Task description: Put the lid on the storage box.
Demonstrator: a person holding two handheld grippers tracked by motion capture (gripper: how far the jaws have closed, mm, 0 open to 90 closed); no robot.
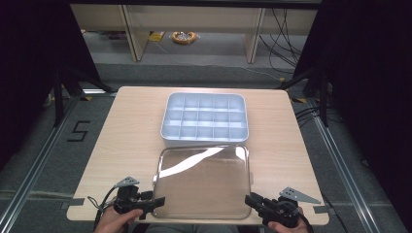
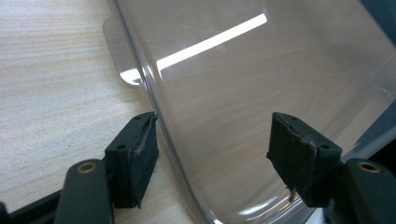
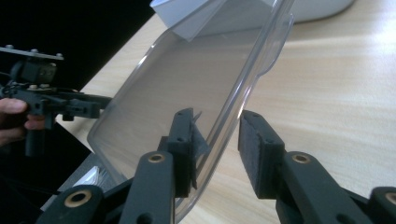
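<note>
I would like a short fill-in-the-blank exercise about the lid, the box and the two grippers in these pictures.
1. The clear lid lies on the ___ side of the grey box, towards the person.
2. The right gripper has the lid's ___ between its jaws.
3. The left gripper is ___, its pads apart from the lid.
4. The box's compartments are all ___.

Missing words: near; edge; open; empty

The clear plastic lid (image 1: pixel 203 182) — rectangular, round-cornered, a small tab on each side edge — is lying near the table's front edge, just in front of the pale blue compartment box (image 1: pixel 204 119). Its right side is lifting off the wood — the box is sitting open and empty.
</note>
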